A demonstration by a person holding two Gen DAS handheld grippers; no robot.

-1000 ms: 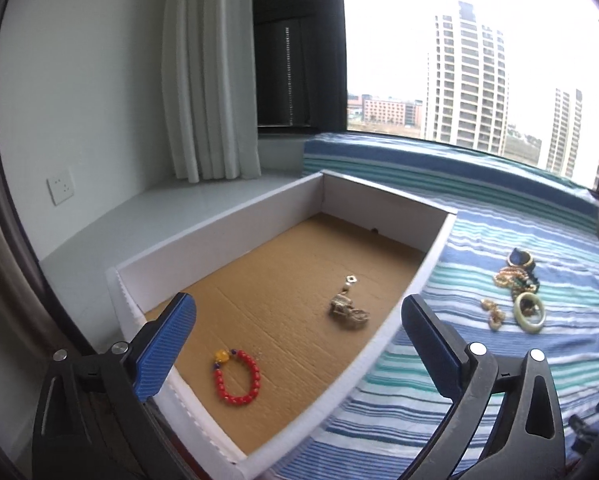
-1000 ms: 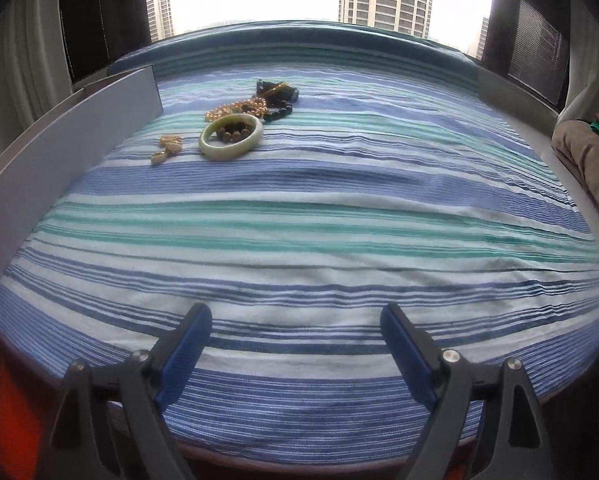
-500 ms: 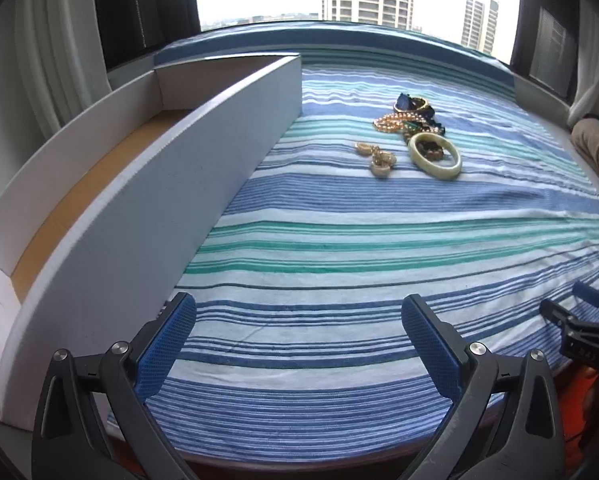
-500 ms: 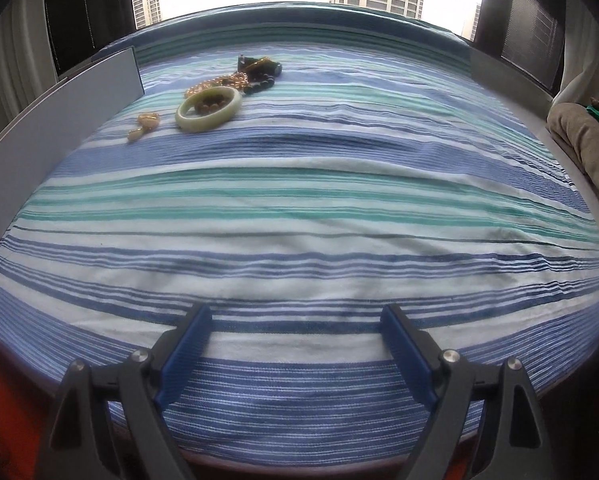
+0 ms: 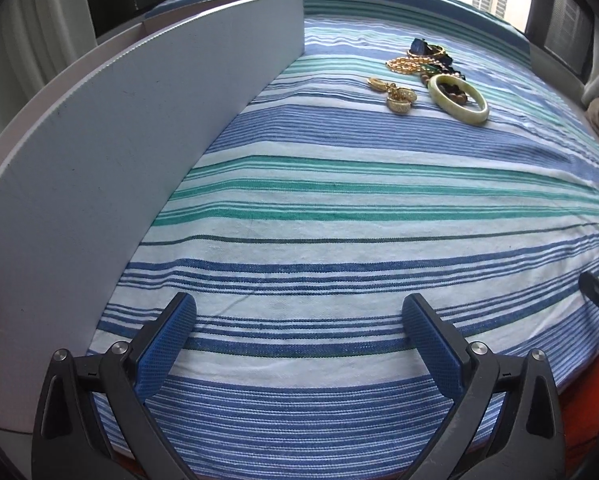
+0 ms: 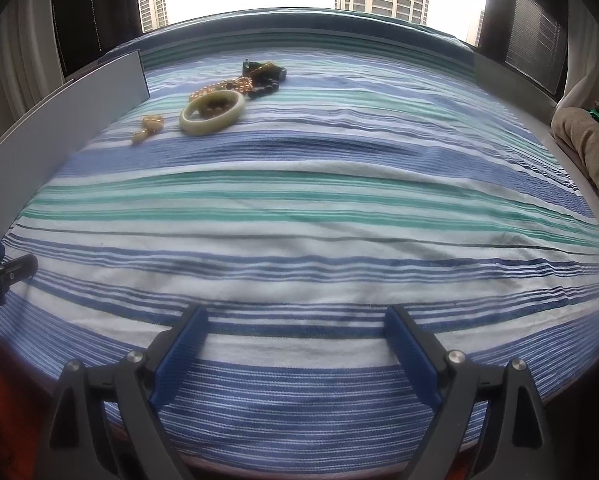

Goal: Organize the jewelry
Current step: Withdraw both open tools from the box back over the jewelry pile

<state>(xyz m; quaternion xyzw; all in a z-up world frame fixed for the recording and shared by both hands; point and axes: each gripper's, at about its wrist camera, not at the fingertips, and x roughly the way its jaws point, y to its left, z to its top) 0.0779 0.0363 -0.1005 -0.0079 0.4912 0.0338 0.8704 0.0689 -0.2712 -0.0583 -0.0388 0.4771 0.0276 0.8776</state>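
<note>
A heap of jewelry lies far ahead on the striped cloth (image 5: 359, 208): a pale green bangle (image 5: 459, 98) around brown beads, gold earrings (image 5: 395, 94), a gold chain (image 5: 405, 65) and dark beads behind. The right wrist view shows the bangle (image 6: 212, 113), the earrings (image 6: 147, 128) and the chain (image 6: 223, 86) at upper left. My left gripper (image 5: 299, 304) is open over the near cloth, beside the white box wall (image 5: 99, 140). My right gripper (image 6: 296, 314) hovers low over the cloth's near edge, its jaws opening with nothing between them.
The white box (image 6: 79, 120) runs along the left side; its inside is hidden. A tan bundle of fabric (image 6: 587, 148) lies at the far right. Each gripper's tip shows at the edge of the other's view. Windows and curtains stand behind.
The left gripper has swung away from above the box's inside and dropped down beside its outer wall, over the striped cloth. The right gripper has barely shifted.
</note>
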